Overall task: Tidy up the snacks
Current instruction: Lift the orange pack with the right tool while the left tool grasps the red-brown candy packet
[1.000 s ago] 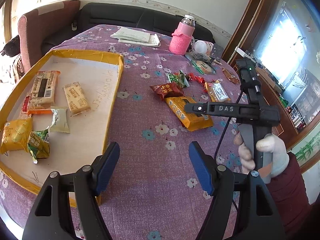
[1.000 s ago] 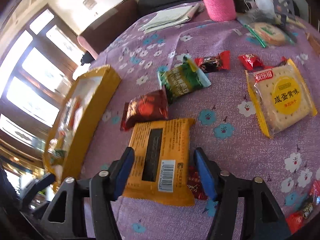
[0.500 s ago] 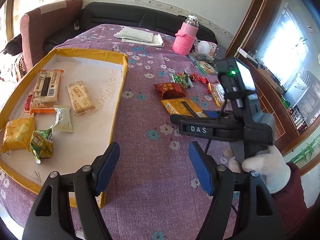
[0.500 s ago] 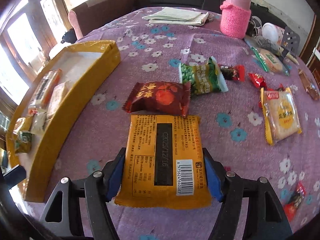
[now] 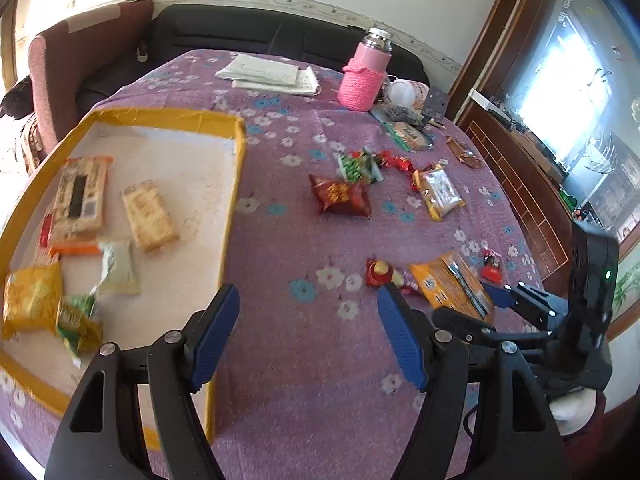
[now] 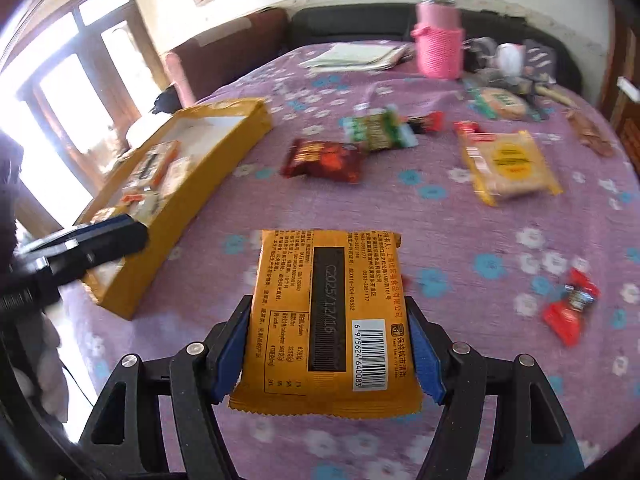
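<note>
My right gripper (image 6: 328,314) is shut on an orange snack packet (image 6: 288,272), barcode side up, held just above the purple flowered tablecloth. In the left wrist view that packet (image 5: 448,284) and the right gripper (image 5: 472,308) sit at the lower right. My left gripper (image 5: 308,300) is open and holds nothing, beside the near right corner of the yellow-rimmed tray (image 5: 236,184). The tray holds several packets. A dark red packet (image 6: 320,160), a green packet (image 6: 378,130), a yellow cracker packet (image 6: 508,166) and red candies (image 6: 568,308) lie loose on the cloth.
A pink-sleeved flask (image 5: 362,76), folded papers (image 5: 272,74) and small clutter stand at the table's far side. A black sofa and a padded chair lie behind. The round table's edge curves away on the right, near a wooden cabinet.
The right gripper closed on the orange packet, lifted it off the cloth and carried it back from the other loose snacks. A red candy it covered now shows. The left gripper stayed put.
</note>
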{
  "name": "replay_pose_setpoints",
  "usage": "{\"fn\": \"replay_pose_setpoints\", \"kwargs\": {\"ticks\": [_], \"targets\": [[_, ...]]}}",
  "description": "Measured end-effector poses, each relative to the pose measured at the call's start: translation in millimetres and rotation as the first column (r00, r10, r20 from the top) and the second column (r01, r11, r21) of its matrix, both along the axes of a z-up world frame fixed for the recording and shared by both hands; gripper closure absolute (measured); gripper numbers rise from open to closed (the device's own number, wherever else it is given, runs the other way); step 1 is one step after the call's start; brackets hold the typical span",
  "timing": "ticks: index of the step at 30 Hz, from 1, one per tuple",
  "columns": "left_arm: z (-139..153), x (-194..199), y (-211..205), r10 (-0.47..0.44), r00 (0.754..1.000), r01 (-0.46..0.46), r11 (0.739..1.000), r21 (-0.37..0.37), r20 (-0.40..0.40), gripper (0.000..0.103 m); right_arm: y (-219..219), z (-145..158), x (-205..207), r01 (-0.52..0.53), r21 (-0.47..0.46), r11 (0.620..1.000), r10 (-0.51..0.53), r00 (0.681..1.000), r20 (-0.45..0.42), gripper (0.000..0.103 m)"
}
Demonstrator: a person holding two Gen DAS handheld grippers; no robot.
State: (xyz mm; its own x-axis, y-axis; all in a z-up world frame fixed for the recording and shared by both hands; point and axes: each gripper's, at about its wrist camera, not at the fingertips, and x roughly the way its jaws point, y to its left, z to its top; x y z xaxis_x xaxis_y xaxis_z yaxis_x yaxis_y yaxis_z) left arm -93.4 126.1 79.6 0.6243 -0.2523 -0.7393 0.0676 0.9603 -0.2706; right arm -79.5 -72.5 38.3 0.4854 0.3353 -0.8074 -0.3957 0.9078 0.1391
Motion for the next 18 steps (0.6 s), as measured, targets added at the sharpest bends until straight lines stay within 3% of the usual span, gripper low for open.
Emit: {"fn": "replay_pose_setpoints", "kwargs": {"ticks": [5,10,12,18], "targets": [[15.0,51.7,-19.7,-0.044,0.999,0.044,0.999,-0.018,0.024,0.032,-48.4,-9.4,19.8,0.129,0.102,0.986,-0.127,0.992,-0.019,0.031],[-5.3,121.4,-27.5,-0.037,0.997,0.029,0.991,-0.13,-0.064,0.032,-76.5,-24.7,34.0,0.182,0.261,0.948,-0.176,0.983,-0.048,0.031],[-18.3,144.4,-32.5,-0.042,0.994,0.027,0.989,-0.143,-0.103,0.032,-81.5,-25.4,36.0,0.184,0.291,0.939,-0.176,0.983,-0.056,0.031],[-48.7,171.9,-61.1,-0.107,0.979,0.111,0.994,0.01,-0.175,0.032,-86.5,-25.7,35.0,0.182,0.319,0.93,-0.174,0.983,-0.054,0.031]]}}
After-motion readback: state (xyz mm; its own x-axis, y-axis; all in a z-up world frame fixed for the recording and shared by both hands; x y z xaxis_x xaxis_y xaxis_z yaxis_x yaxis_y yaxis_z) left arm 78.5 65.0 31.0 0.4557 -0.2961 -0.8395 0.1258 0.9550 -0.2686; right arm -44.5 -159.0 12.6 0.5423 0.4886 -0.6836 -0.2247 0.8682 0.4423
